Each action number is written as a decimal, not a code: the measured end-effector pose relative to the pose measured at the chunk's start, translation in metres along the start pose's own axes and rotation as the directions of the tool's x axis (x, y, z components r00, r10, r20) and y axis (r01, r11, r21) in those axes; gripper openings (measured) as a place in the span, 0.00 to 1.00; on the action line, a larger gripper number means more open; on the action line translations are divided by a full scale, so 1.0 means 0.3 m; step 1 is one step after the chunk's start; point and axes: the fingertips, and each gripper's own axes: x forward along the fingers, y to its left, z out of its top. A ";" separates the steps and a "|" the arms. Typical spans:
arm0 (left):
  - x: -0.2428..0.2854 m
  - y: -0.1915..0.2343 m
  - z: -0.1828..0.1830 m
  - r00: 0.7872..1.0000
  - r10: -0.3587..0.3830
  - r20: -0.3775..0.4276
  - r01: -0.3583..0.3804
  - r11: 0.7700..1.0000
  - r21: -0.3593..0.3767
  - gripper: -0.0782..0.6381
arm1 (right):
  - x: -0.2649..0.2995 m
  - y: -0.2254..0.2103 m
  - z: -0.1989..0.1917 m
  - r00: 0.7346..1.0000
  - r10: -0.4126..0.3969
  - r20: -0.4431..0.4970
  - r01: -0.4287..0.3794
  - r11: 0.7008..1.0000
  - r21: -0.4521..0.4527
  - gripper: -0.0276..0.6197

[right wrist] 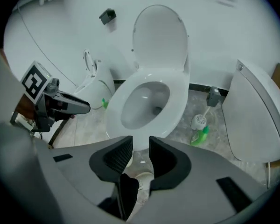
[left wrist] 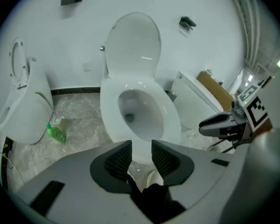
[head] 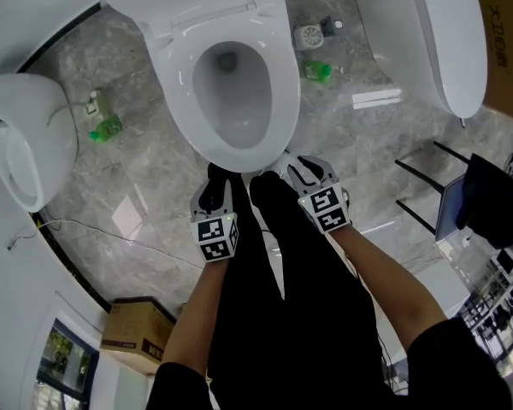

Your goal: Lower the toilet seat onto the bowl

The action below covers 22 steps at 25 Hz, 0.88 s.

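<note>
Head view, left gripper, right gripper, both parted, empty

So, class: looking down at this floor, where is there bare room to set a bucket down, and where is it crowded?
Bare floor lies between the toilet and the left bottle. Another bare patch lies right of the toilet, bordered by the white strip and black rack. Crowded: the brush and right bottle behind.
</note>
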 end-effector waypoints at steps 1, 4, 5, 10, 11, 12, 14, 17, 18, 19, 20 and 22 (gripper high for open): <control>-0.062 -0.006 0.045 0.999 0.005 0.032 -0.004 1.000 -0.017 0.30 | -0.059 0.013 0.031 1.000 0.013 0.021 -0.013 1.000 0.001 0.23; -0.273 -0.055 0.182 0.992 -0.018 0.122 0.027 0.997 -0.070 0.17 | -0.277 0.053 0.133 0.995 0.026 0.091 -0.024 1.000 -0.013 0.22; -0.346 -0.071 0.235 0.988 -0.023 0.155 0.036 0.996 -0.077 0.15 | -0.353 0.063 0.169 0.994 0.022 0.111 -0.021 1.000 -0.016 0.19; -0.666 -0.143 0.485 0.959 -0.016 0.282 0.037 0.997 -0.067 0.13 | -0.669 0.101 0.428 0.970 0.017 0.243 -0.007 0.999 -0.044 0.12; -0.733 -0.165 0.520 0.952 -0.018 0.305 0.040 0.997 -0.067 0.13 | -0.725 0.116 0.467 0.964 0.024 0.266 -0.015 0.999 -0.039 0.11; -0.801 -0.186 0.555 0.943 -0.018 0.332 0.043 0.997 -0.066 0.13 | -0.776 0.126 0.502 0.957 0.028 0.288 -0.019 0.999 -0.033 0.11; -0.934 -0.227 0.614 0.919 -0.013 0.395 0.045 0.997 -0.070 0.13 | -0.873 0.139 0.563 0.943 0.027 0.333 -0.024 1.000 -0.014 0.11; -1.117 -0.273 0.672 0.878 -0.008 0.479 0.054 0.995 -0.083 0.13 | -1.024 0.165 0.627 0.911 0.014 0.412 -0.045 0.997 0.065 0.11; -1.167 -0.287 0.688 0.863 -0.009 0.505 0.060 0.995 -0.085 0.13 | -1.074 0.179 0.646 0.897 0.012 0.441 -0.054 0.995 0.084 0.11; -1.213 -0.305 0.700 0.849 -0.012 0.528 0.068 0.994 -0.087 0.13 | -1.126 0.198 0.664 0.883 0.010 0.469 -0.059 0.994 0.090 0.11; -1.258 -0.330 0.707 0.836 -0.022 0.549 0.079 0.994 -0.081 0.13 | -1.180 0.222 0.677 0.868 0.006 0.496 -0.058 0.994 0.090 0.11; -1.355 -0.394 0.728 0.807 -0.069 0.587 0.099 0.995 -0.020 0.13 | -1.294 0.274 0.692 0.836 -0.026 0.549 -0.042 0.993 0.111 0.11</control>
